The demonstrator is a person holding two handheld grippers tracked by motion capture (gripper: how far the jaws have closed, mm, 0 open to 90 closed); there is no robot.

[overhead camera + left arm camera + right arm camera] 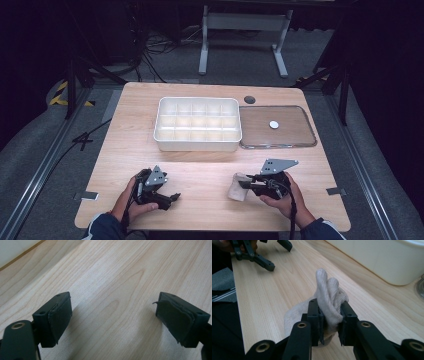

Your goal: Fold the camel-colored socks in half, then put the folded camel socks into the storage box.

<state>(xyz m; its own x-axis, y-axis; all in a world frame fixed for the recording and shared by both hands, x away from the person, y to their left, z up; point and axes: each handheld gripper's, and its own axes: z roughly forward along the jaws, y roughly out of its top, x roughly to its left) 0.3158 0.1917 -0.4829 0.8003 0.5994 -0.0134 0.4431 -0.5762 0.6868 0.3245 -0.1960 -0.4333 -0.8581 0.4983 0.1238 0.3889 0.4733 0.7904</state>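
Observation:
A bunched off-white cloth, perhaps a sock or glove, is pinched between the jaws of my right gripper. Part of it hangs to the wooden table. In the high view the cloth sits at the front right of centre, just left of the right gripper. My left gripper is open with only bare wood between its pads. It rests low over the front left of the table, well apart from the cloth. The right gripper view shows the left gripper farther off.
A white box divided into several compartments stands at the table's middle back. To its right lies a flat clear lid with a small white disc on it. A dark round grommet sits behind them.

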